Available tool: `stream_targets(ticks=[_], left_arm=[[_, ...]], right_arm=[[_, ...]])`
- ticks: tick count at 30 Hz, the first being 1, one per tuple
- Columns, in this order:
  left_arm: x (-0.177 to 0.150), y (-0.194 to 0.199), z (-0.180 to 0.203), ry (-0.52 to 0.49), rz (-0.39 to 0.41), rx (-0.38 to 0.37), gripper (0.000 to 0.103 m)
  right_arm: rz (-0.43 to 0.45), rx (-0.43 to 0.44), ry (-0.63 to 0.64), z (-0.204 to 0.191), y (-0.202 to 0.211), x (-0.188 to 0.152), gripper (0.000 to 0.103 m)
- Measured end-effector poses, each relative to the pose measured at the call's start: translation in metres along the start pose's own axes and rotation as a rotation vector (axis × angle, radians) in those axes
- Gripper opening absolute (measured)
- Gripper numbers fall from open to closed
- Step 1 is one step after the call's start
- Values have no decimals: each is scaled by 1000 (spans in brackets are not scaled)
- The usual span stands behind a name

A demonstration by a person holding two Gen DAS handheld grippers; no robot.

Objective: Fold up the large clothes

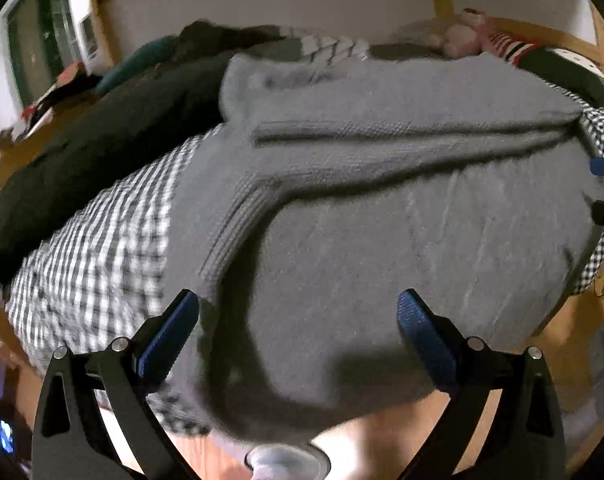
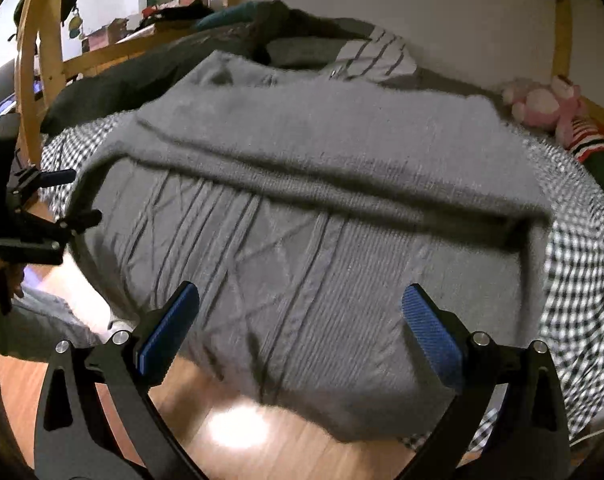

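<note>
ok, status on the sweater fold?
Left gripper and right gripper both open, empty, over the near edge. Gray sweater flat on the checked bedding, sleeve folded across. Dark clothes piled beside, not obstructing.

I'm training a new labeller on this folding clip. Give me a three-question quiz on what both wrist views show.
1. True or false: the left hand-held gripper is shut on the grey sweater.
2. The sweater lies on: A) checked bedding B) bare floor C) a desk.
3. What pink thing sits at the far side of the bed?

Key: 1 false, both it and the right hand-held gripper are open; 2 A, checked bedding; 3 a plush toy.
</note>
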State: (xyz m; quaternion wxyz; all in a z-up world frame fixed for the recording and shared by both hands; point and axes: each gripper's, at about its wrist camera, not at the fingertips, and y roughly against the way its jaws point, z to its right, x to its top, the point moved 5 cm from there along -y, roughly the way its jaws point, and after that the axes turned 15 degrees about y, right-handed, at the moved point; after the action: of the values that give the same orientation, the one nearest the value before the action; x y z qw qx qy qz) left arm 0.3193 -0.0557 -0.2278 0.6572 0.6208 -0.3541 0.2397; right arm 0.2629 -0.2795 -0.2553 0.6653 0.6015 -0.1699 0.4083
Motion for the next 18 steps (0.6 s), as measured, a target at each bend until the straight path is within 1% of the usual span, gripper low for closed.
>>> stream_targets(ticks=[3, 7, 9, 12, 13, 14, 18], left_arm=[[-19, -2, -22, 34, -22, -2, 98], [-44, -11, -41, 33, -54, -23, 98], [-53, -19, -47, 30, -77, -23, 98], [-67, -29, -59, 71, -89, -54, 98], [-71, -33, -64, 102, -104, -79, 98], [-74, -34, -67, 126, -102, -105, 98], [-76, -33, -79, 246, -60, -243, 97]], right_arm=[[5, 16, 7, -11, -2, -5, 100], [-1, 20, 47, -28, -3, -14, 100], [-14, 9, 105, -39, -4, -20, 100], [-37, 24, 177, -55, -4, -30, 100], [-40, 35, 191, -59, -4, -33, 100], [-48, 48, 211, -64, -5, -37, 100], [-81, 92, 235, -74, -10, -53, 100]])
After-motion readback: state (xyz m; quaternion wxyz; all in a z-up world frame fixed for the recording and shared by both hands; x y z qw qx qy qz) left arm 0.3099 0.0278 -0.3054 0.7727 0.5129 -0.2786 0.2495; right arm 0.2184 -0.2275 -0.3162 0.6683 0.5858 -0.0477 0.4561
